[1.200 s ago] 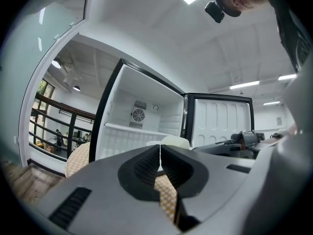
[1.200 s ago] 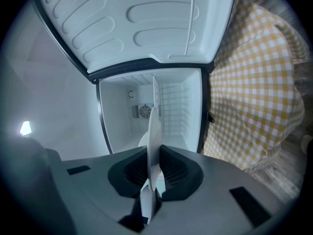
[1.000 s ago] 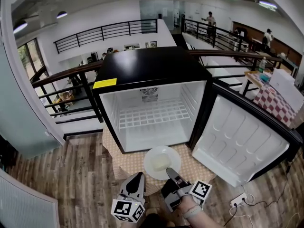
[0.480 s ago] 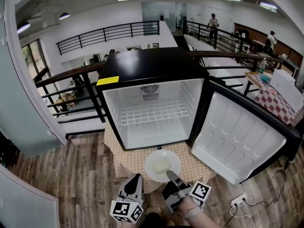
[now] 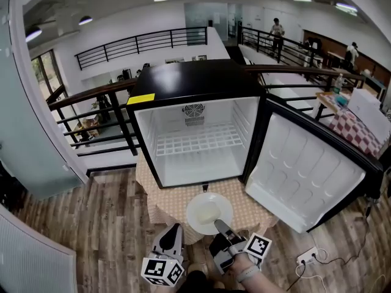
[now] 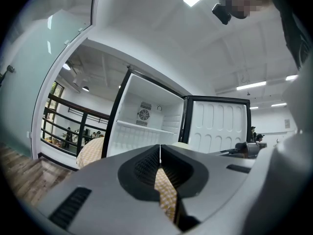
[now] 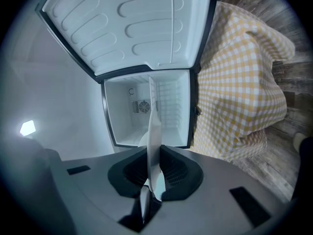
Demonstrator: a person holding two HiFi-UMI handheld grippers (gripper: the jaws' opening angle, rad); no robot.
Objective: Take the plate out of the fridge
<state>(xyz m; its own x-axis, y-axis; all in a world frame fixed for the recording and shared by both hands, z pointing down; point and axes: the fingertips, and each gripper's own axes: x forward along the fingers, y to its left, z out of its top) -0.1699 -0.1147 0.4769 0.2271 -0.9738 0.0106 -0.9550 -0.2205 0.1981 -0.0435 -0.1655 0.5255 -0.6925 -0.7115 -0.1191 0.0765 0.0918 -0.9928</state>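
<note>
Wood-plank flooring [image 5: 91, 224] runs under a mezzanine fenced with black railings [image 5: 91, 99]. At the bottom of the head view, left of centre, the left gripper [image 5: 176, 227] hangs below the front edge of the table, off the cloth. Its own view shows its jaws [image 6: 160, 150] pressed together with nothing between them.

A small black fridge [image 5: 189, 81] stands toward the back of a table draped in yellow-checked cloth [image 5: 164, 203]. A white wire shelf [image 5: 198, 142] crosses the fridge's white interior.

The white plate [image 5: 209, 211] is outside the fridge, in front of its opening and over the front edge of the table. Whether it touches the cloth cannot be told. The right gripper [image 5: 219, 224] clamps the plate's near rim. In the right gripper view the plate [image 7: 153, 131] shows edge-on, pinched between the jaws [image 7: 152, 180].

The fridge door [image 5: 305, 170] is swung wide open to the right, past the table's right edge. Farther right stands another table with a red-checked cover [image 5: 354, 133].
</note>
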